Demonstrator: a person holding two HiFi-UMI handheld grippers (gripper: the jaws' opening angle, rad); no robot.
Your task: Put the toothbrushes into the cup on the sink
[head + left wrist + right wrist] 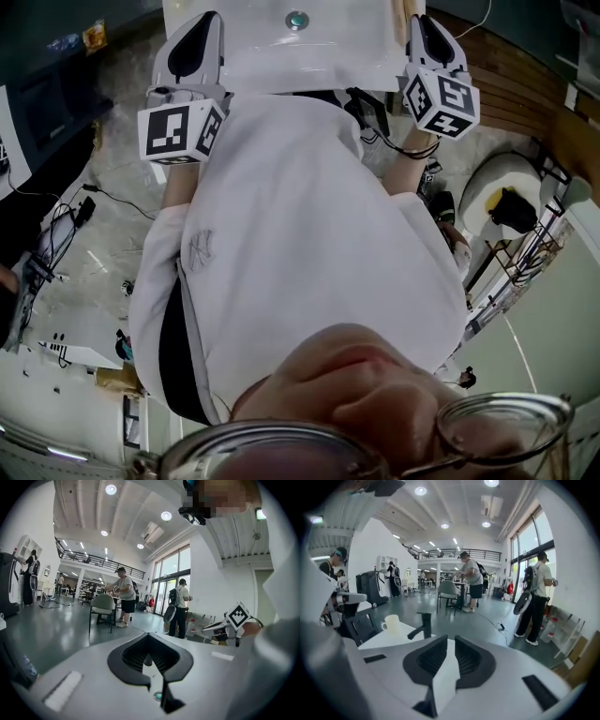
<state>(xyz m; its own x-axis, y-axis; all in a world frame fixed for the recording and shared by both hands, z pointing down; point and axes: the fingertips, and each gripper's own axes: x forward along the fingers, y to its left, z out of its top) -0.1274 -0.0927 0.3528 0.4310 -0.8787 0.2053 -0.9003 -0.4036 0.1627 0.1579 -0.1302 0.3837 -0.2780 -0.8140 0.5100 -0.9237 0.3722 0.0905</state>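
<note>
In the head view the person's white shirt fills the middle, and both grippers are raised at the near edge of the white sink (pixel 328 52). My left gripper (pixel 195 37) is at the sink's left corner and my right gripper (pixel 427 36) at its right corner. Both point out into the room. In the left gripper view the left gripper (pixel 148 635) is shut with nothing between its pads. The right gripper (pixel 451 639) is also shut and empty. A white cup (pixel 391 623) stands on the sink top beside a black tap (pixel 423 625). No toothbrush is in view.
Several people stand in a large hall with a grey-green chair (pixel 103 607) and a table. A black machine (pixel 370 588) stands at the left. Cables lie on the floor (pixel 103 197), and a white round fixture (pixel 506 192) sits at the right.
</note>
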